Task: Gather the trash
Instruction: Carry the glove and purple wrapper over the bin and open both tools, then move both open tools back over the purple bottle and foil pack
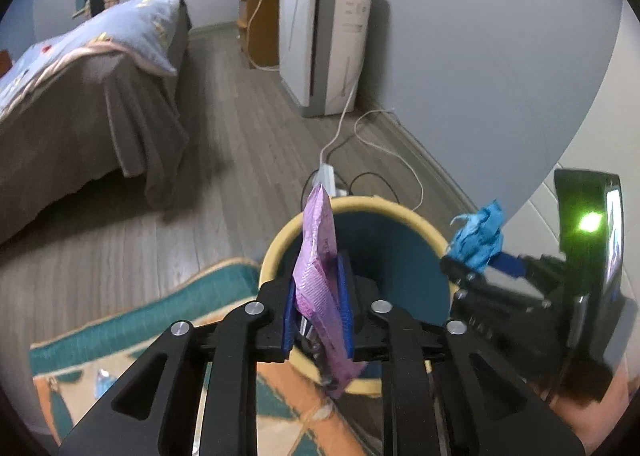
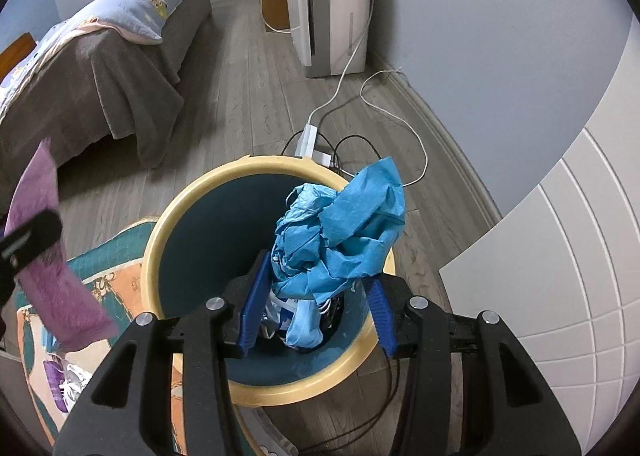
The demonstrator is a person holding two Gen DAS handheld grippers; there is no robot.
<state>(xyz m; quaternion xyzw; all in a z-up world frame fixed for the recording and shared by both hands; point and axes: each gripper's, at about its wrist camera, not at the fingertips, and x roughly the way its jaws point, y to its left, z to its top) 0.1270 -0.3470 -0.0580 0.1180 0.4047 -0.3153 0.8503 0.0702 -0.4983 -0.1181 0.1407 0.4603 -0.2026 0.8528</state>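
Observation:
A round bin with a cream rim (image 2: 192, 191) and dark teal inside stands on the floor; it also shows in the left wrist view (image 1: 404, 211). My left gripper (image 1: 318, 284) is shut on a purple foil wrapper (image 1: 318, 252), held upright at the bin's near-left rim. The wrapper also shows in the right wrist view (image 2: 52, 256). My right gripper (image 2: 320, 280) is shut on a crumpled blue paper wad (image 2: 344, 223), held over the bin's mouth. In the left wrist view the right gripper (image 1: 472, 268) and the wad (image 1: 480, 236) sit at the bin's right side. Some trash lies at the bin's bottom.
A patterned teal and orange rug (image 1: 132, 320) lies by the bin, with small wrappers (image 2: 60, 376) on it. A bed (image 1: 80, 95) stands at left. A white appliance (image 1: 324, 43), a power strip (image 2: 308, 139) and cables lie behind the bin. A white cabinet (image 2: 560, 256) is at right.

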